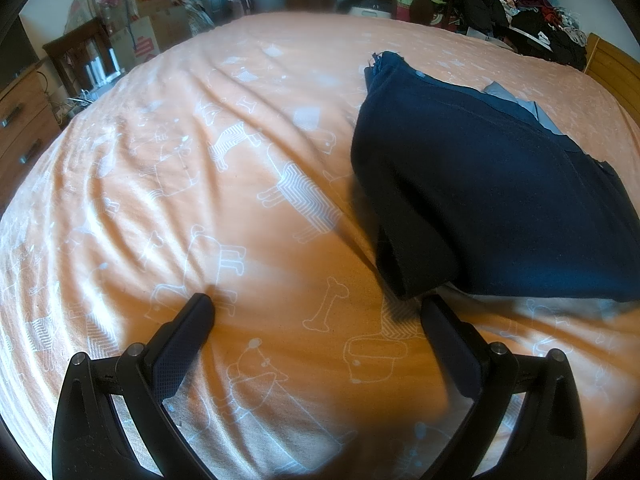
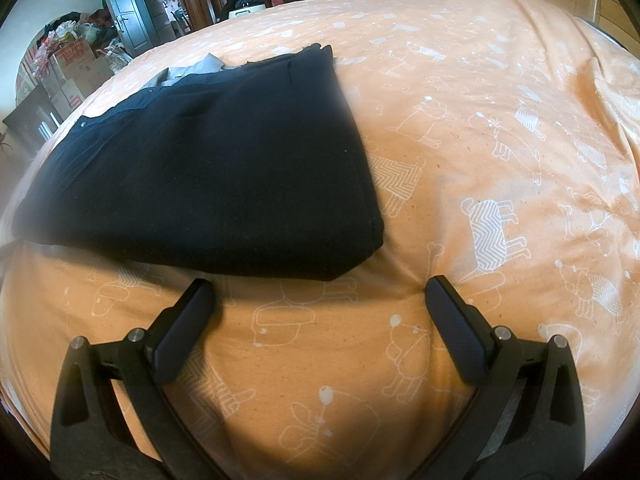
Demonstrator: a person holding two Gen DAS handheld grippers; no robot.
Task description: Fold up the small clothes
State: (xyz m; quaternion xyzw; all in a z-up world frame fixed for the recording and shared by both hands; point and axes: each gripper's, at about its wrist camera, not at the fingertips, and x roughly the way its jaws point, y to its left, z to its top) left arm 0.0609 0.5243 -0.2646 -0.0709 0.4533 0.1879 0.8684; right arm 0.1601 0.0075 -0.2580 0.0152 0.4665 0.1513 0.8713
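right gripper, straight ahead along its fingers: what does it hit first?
Probably the folded navy garment. The right gripper has its jaws open and empty over the orange bedsheet, and the garment's near edge lies just beyond the fingertips, left of centre. Depth is unclear; angled low, it could meet the sheet first.

Left gripper (image 1: 316, 306) jaws spread wide, nothing between them, both fingertips low over the orange bedsheet (image 1: 200, 168) with white dog and bone prints. Right fingertip sits just beside the near corner of the folded dark navy garment (image 1: 492, 192); contact unclear. Garment lies on the sheet at right, folded into a thick block, a grey-blue fabric layer (image 1: 516, 104) peeking out along its far edge. Sheet is wrinkled on the left. Background: wooden dresser (image 1: 24, 120) at far left, cardboard boxes (image 1: 148, 20), heap of dark clothes (image 1: 516, 4) at top right.
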